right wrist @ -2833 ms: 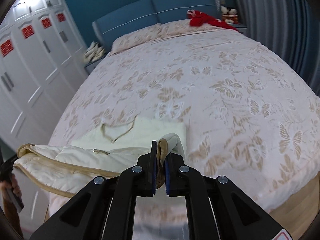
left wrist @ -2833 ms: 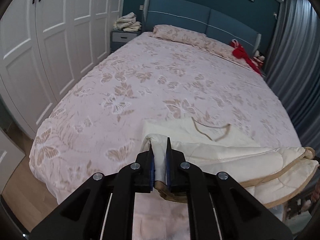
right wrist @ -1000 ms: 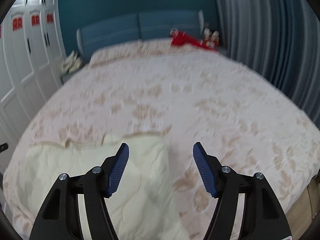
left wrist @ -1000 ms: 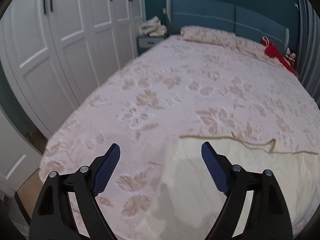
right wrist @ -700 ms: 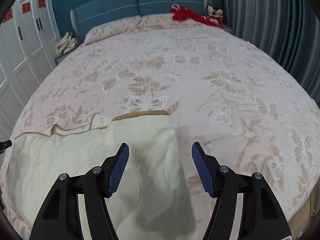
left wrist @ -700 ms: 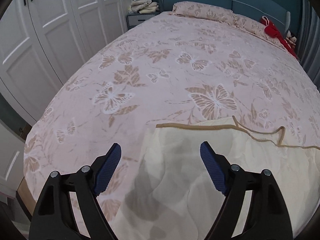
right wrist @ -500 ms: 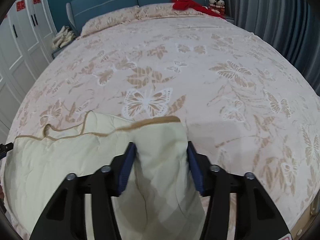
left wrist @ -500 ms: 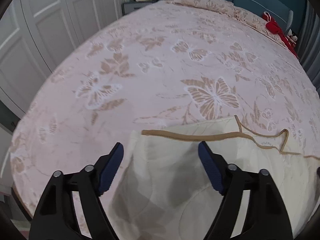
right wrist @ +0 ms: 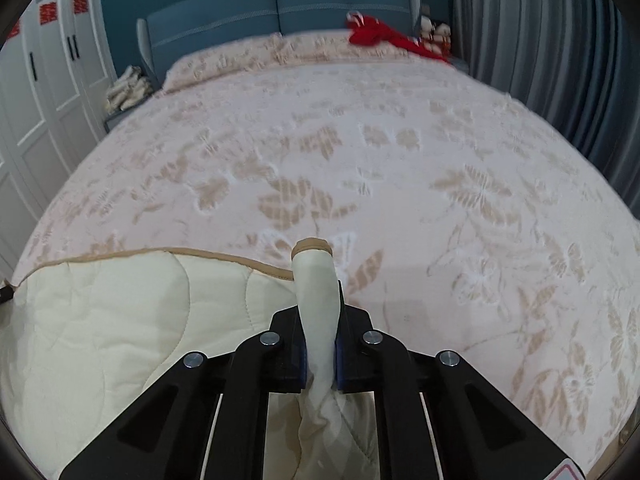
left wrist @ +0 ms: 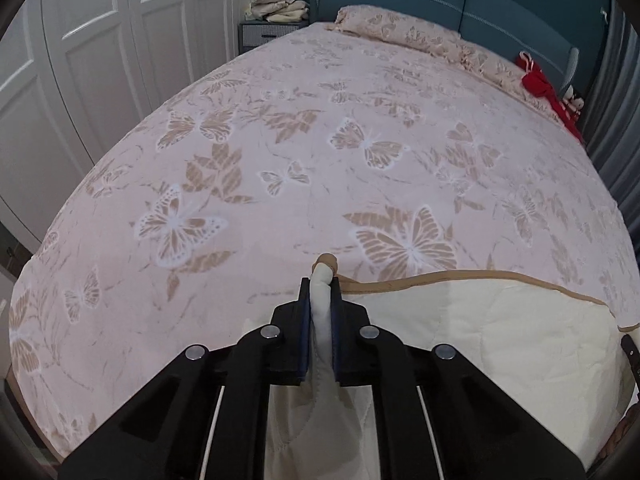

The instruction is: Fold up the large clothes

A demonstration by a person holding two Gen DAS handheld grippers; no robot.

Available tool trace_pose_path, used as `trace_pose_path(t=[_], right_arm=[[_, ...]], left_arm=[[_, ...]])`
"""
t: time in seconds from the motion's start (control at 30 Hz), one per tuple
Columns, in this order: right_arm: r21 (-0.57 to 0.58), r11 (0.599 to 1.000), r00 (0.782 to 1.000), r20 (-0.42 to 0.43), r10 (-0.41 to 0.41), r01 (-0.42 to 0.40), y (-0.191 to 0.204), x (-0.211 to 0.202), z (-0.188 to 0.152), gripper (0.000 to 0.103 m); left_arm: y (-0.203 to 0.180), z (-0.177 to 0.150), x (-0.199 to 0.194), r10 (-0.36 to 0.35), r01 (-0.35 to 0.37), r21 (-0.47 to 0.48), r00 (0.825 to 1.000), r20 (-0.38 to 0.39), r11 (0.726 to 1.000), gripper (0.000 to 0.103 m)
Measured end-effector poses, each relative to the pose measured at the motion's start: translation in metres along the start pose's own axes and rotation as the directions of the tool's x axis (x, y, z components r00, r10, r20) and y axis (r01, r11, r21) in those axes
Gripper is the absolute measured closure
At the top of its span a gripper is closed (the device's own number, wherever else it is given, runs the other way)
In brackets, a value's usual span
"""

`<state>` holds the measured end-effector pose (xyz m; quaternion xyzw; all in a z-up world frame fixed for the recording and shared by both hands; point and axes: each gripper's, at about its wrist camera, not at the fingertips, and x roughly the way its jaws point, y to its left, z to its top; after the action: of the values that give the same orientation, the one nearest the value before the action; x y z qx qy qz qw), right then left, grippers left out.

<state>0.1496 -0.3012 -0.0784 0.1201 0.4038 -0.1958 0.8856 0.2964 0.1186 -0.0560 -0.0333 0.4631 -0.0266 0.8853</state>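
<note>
A cream quilted blanket with tan trim lies at the near end of the bed; it also shows in the right wrist view. My left gripper is shut on the blanket's left corner, whose tan-edged tip pokes up between the blue pads. My right gripper is shut on the blanket's right corner, which stands up between its jaws. The tan-trimmed edge runs taut between the two corners. The blanket's near part is hidden behind the grippers.
The bed has a pink cover with butterfly print. A blue headboard, pillows and a red toy are at the far end. White wardrobe doors and a nightstand with folded cloths stand left. Grey curtains hang right.
Both grippers were open over the blanket's far corners half a second ago. They have now shut on those corners and lifted them slightly.
</note>
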Motion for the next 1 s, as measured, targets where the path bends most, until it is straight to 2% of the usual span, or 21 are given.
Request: trace_pose_path(t=[0.23,0.4,0.8,0.93,1.0], right_arm=[[0.032,0.999,0.996,-0.087,-0.015,0.017,-0.009,0.039,-0.02,0.095],[0.037,0.999,0.993,-0.119,-0.015,0.019,-0.011,0.056,-0.029,0.094],[0.042,0.999,0.995,-0.102,-0.017,0.022,-0.008,0.07,-0.039,0.093],[0.115,0.993,0.995,-0.088,0.041,-0.031,-0.022,0.066,-0.037,0.093],[0.204,0.978,0.996,-0.067,0.063,-0.048,-0.038,0.052,-0.031,0.086]], left_arm=[[-0.007,-0.022,0.052,0.064,-0.062,0.036,0.995,-0.08,0.997,0.095],[-0.006,-0.033,0.066,0.073,-0.069,0.042,0.993,-0.088,0.997,0.095],[-0.02,-0.05,0.083,0.161,-0.156,0.114,0.986,-0.034,0.981,0.093],[-0.022,-0.05,0.084,0.178,-0.173,0.125,0.984,-0.026,0.977,0.091],[-0.02,-0.048,0.082,0.18,-0.175,0.122,0.983,-0.03,0.977,0.085]])
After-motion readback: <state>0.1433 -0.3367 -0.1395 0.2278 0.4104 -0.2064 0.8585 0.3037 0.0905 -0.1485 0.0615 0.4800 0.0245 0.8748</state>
